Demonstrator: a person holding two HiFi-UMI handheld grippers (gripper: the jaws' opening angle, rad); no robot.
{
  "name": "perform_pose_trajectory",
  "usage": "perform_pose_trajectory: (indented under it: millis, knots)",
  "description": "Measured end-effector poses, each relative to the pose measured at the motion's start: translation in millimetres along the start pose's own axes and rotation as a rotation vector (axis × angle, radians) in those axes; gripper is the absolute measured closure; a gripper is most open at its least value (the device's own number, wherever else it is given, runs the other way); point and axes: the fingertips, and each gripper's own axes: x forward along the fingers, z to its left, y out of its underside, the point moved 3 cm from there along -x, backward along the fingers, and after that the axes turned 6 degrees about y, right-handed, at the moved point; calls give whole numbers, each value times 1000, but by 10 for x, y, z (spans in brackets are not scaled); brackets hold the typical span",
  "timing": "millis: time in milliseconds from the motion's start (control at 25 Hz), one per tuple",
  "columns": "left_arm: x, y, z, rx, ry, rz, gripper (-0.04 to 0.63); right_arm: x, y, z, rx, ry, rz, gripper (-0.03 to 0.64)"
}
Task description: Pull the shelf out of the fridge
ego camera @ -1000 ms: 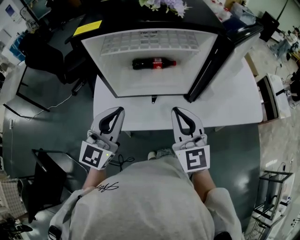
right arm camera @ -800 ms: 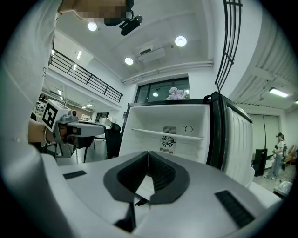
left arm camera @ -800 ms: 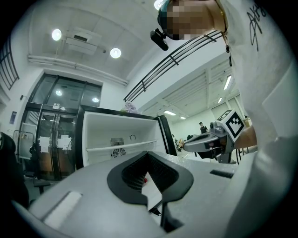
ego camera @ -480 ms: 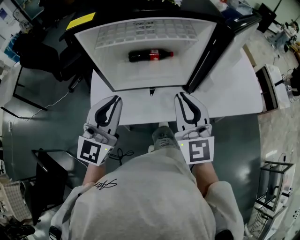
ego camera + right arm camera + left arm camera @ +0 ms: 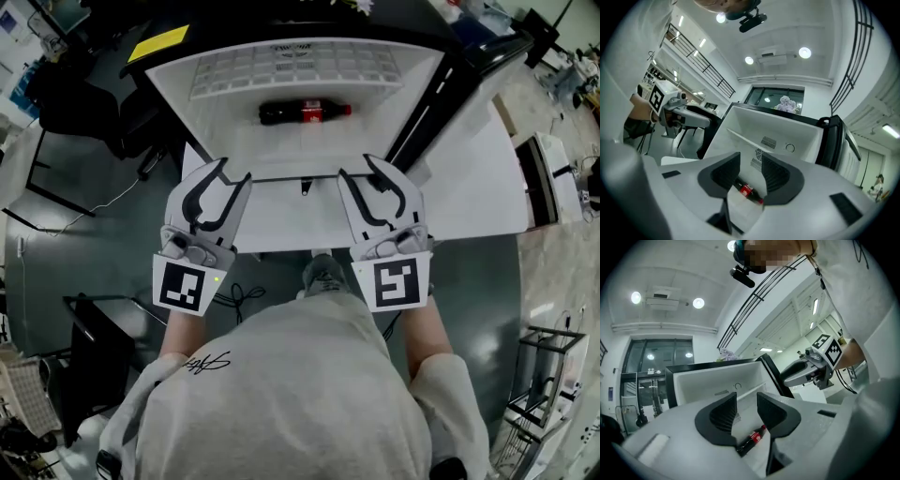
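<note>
**A:** Where is the shelf?

**B:** The white grid shelf [image 5: 291,70] is inside the open mini fridge [image 5: 187,117], top centre of the head view. It sits high in the white compartment and runs to the back wall. Neither claw touches it.

**A:** Is anything else in there?

**B:** A cola bottle [image 5: 305,112] with a red label lies on its side just below the shelf in the picture, cap pointing right. The black door [image 5: 450,103] is swung open on the right side of the frame.

**A:** What is the fridge standing on?

**B:** A white desk [image 5: 469,206]. Its bare front strip runs across the middle of the frame.

**A:** How is the left claw?

**B:** The left claw [image 5: 234,171] is at centre left, with its tips at the lower left corner of the fridge mouth. Its jaws have just been opening and stand about half apart. It holds nothing. In the left gripper view only the distant bottle shows through the gap.

**A:** And the right one?

**B:** The right claw [image 5: 356,167] mirrors it at centre right, with its tips at the front edge of the fridge mouth. Its jaws have also just been opening, to about half apart, and they grip nothing. The right gripper view shows the same far-off bottle between the pads.

**A:** Does either claw touch the fridge?

**B:** I cannot tell.
</note>
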Motion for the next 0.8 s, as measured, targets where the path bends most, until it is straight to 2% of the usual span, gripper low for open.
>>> perform_pose_trajectory:
  millis: [120,280,520,720,800]
  knots:
    - [131,33,39,86,13,47,458,150,-30,-44,-108,-1,-8,461]
    - [334,-2,136,216,-3,69,434,366,-27,-99,-220,1,-40,426]
    - [592,3,305,359,-30,126,413,662,-38,-237,-360,26,-29,402]
    - [809,121,391,395,-24,149,396,897,-60,-348,-434,37,-20,394]
    - [873,164,430,432,-31,178,388,985,-64,-367,-478,38,-14,391]
